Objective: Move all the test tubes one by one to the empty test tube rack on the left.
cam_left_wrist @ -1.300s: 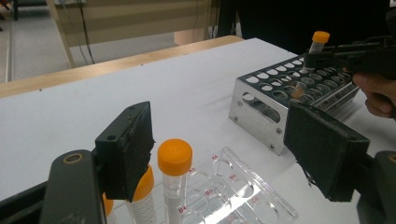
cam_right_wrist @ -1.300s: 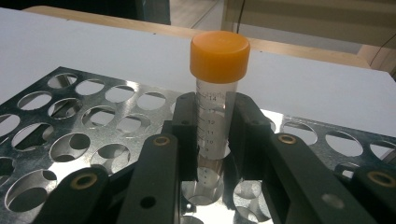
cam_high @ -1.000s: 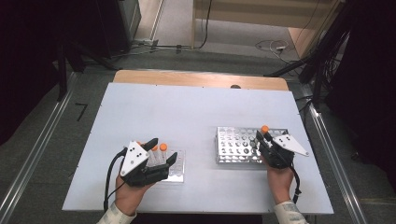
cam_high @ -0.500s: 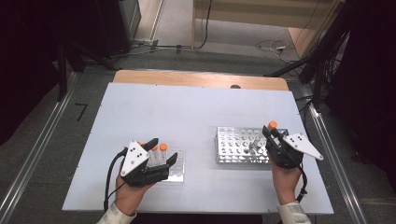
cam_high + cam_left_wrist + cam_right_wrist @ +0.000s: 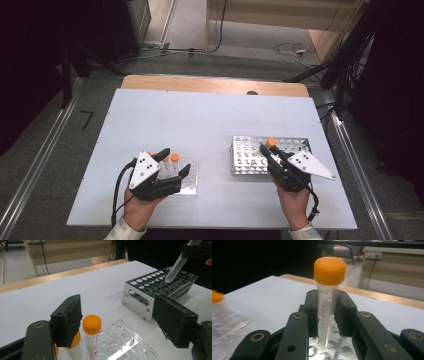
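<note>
Over the metal rack (image 5: 270, 155) on the right half of the white tabletop (image 5: 200, 120), my right gripper (image 5: 274, 156) has its fingers clamped on a clear tube with an orange cap (image 5: 329, 267). In the right gripper view the tube stands upright between the two black fingers (image 5: 312, 312), cap well above them, rounded tip just over the rack's holes. Printed graduations run down the tube; I can read 14, 13, 12, 11 and 10, and the smaller lettering beside them is too blurred to make out. In the left gripper view the same tube (image 5: 176, 266) hangs tilted, its tip just above the far rows of the rack (image 5: 155, 290). My left gripper (image 5: 174, 162) sits over a clear plastic tray (image 5: 190, 181) near the front left of the tabletop, its fingers spread wide apart and gripping nothing. Two orange-capped tubes (image 5: 92, 336) stand in that tray just beside the left finger (image 5: 67, 320); small red codes mark the tray's wells, one looks like B4. Both hands come in from the near edge, the right hand (image 5: 295, 202) angled toward the rack, the left hand (image 5: 137, 207) angled forward and to the right over the tray.
</note>
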